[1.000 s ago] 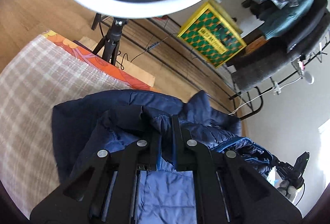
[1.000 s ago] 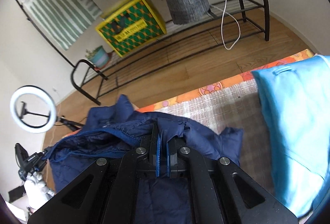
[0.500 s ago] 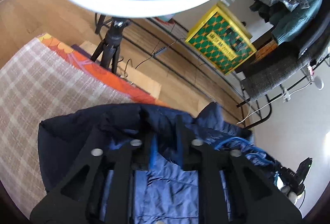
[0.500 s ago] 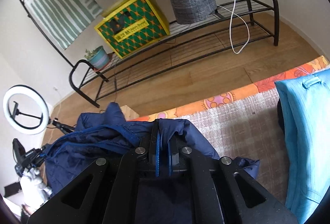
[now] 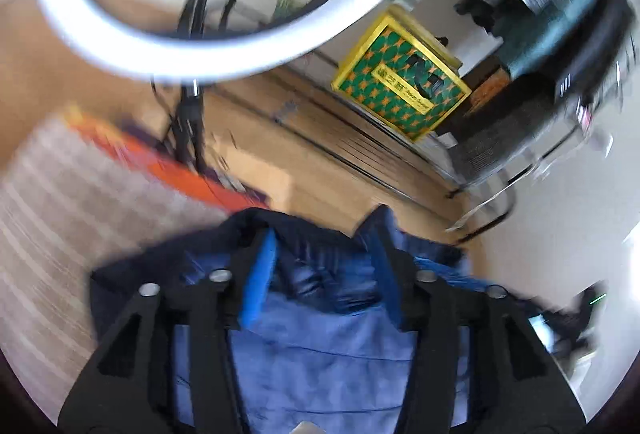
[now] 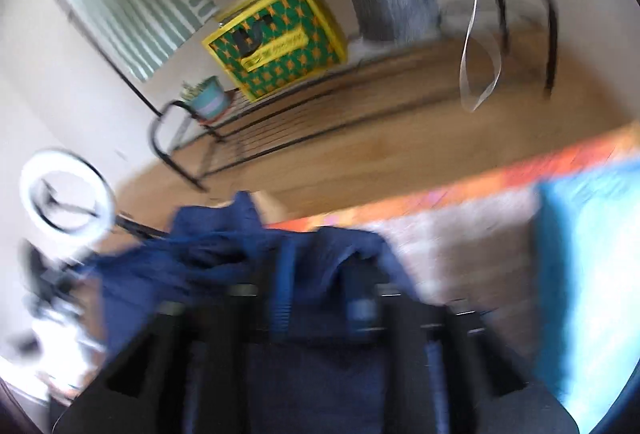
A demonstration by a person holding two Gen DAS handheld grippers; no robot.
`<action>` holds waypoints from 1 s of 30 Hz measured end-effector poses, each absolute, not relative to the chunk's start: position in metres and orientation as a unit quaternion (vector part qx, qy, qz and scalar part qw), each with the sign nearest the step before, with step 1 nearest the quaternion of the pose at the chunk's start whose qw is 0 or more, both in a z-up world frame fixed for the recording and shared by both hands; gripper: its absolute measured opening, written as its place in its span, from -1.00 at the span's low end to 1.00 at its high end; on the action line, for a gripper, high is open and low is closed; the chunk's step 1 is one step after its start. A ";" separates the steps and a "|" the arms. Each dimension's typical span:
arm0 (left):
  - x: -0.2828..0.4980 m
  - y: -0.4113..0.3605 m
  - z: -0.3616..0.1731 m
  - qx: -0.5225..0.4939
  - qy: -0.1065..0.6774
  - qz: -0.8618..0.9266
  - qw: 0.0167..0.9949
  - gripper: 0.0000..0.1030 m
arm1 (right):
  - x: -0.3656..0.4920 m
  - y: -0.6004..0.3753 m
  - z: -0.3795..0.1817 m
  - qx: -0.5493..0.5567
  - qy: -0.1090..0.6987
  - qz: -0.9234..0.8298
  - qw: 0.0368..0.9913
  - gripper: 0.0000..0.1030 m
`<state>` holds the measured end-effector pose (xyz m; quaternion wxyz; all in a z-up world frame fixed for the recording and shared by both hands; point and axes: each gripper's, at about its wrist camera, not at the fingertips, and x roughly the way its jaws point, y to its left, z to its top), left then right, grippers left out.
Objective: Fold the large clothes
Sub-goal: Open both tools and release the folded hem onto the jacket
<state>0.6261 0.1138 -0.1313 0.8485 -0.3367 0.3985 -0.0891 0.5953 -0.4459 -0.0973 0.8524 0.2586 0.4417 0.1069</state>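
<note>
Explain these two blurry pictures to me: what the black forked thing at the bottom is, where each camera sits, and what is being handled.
No robot here: a person holds a two-fingered tool in each hand, with a fisheye camera on each looking along the fingers. One picture is from the left tool, the other from the right tool. Both tools are open over a navy quilted jacket, gripping nothing. It lies on a checked blanket beside a turquoise garment. Behind stand a ring light and a yellow-green box.

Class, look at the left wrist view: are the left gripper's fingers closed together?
No. The left gripper has its blue-padded fingers spread wide apart, with the navy jacket lying between them.
</note>
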 end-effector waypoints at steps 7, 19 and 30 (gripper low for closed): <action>0.613 0.152 -0.129 -0.371 0.389 -0.071 0.840 -0.02 | 0.585 -0.457 -0.100 0.278 0.437 0.118 0.848 -0.08; 0.608 0.041 -0.133 -0.095 0.456 -0.135 0.874 -0.07 | 0.567 -0.392 -0.096 0.078 0.419 0.151 0.892 -0.26; 0.670 0.048 -0.192 -0.069 0.455 0.014 0.887 -0.07 | 0.634 -0.405 -0.163 0.083 0.477 0.017 0.875 -0.26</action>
